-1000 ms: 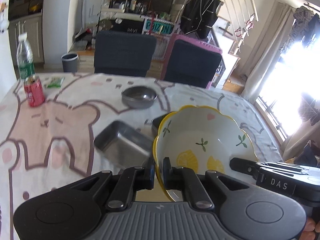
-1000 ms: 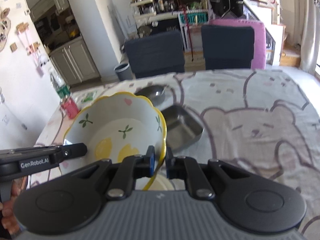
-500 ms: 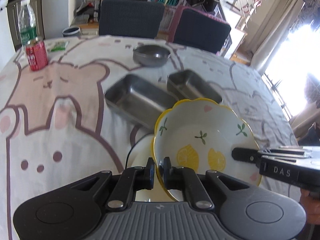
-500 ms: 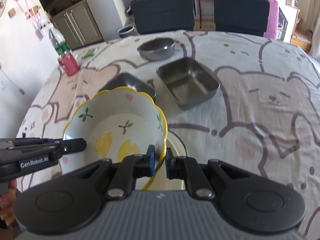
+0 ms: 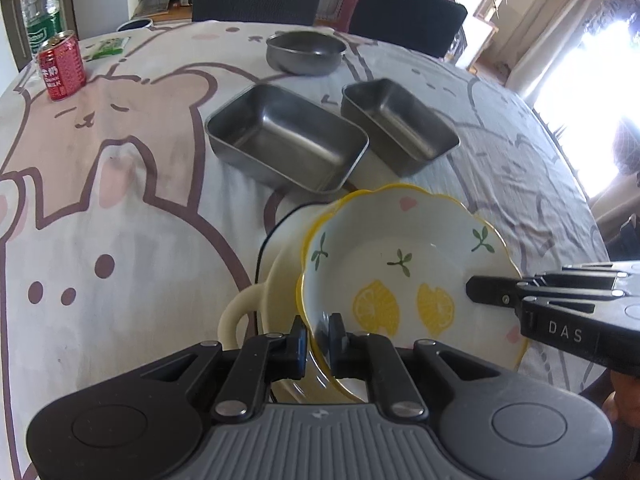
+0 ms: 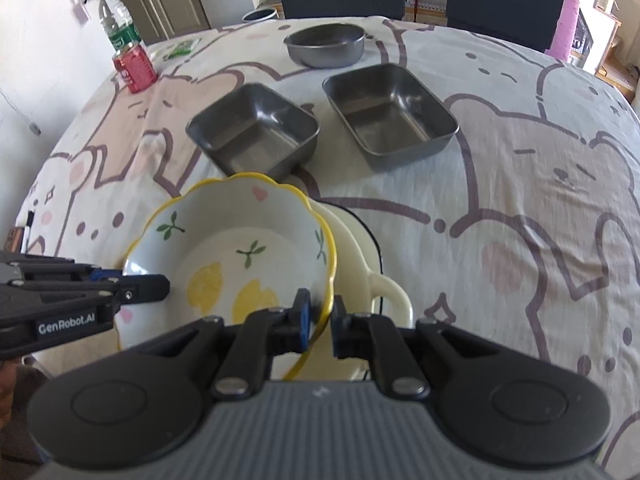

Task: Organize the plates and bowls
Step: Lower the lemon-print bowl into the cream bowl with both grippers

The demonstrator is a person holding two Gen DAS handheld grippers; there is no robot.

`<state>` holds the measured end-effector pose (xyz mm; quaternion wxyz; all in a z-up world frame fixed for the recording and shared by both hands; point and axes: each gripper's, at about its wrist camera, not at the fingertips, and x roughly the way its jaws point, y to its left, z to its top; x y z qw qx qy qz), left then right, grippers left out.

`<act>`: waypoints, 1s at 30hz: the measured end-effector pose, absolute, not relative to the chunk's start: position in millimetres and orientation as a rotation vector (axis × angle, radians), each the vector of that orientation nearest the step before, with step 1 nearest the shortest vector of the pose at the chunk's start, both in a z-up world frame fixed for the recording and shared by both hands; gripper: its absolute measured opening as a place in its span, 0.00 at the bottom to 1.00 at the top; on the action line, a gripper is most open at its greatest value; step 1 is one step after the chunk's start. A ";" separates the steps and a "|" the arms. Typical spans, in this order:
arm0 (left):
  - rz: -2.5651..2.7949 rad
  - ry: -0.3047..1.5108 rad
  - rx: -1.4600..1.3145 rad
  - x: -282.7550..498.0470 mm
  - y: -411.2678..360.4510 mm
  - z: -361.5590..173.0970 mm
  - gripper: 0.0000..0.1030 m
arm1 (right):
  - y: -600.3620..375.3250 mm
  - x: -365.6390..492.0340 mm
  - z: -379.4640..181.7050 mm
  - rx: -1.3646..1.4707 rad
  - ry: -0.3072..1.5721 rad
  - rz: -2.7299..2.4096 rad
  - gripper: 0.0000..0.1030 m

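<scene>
The left gripper and right gripper each pinched opposite rims of the scalloped yellow-edged lemon-print ceramic bowl, held over a cream handled dish (partly hidden). Beyond lay two rectangular steel trays, just apart, and a round steel bowl; bear-print tablecloth spread open leftward.

Table under bear-print cloth. On it: two steel trays side by side, round steel bowl behind, red can, bottle, green packet, cream dish near front.
</scene>
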<state>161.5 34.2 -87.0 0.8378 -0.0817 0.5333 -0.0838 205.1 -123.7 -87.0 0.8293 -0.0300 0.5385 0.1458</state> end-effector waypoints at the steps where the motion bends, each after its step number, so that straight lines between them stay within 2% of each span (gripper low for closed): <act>1: -0.179 1.132 -0.169 162.1 33.5 -87.8 0.12 | -123.6 205.2 -88.0 -0.069 1.145 0.308 0.12; 30: -0.197 1.166 -0.070 164.9 23.1 -100.8 0.15 | -115.3 212.1 -101.4 -0.142 1.195 0.298 0.13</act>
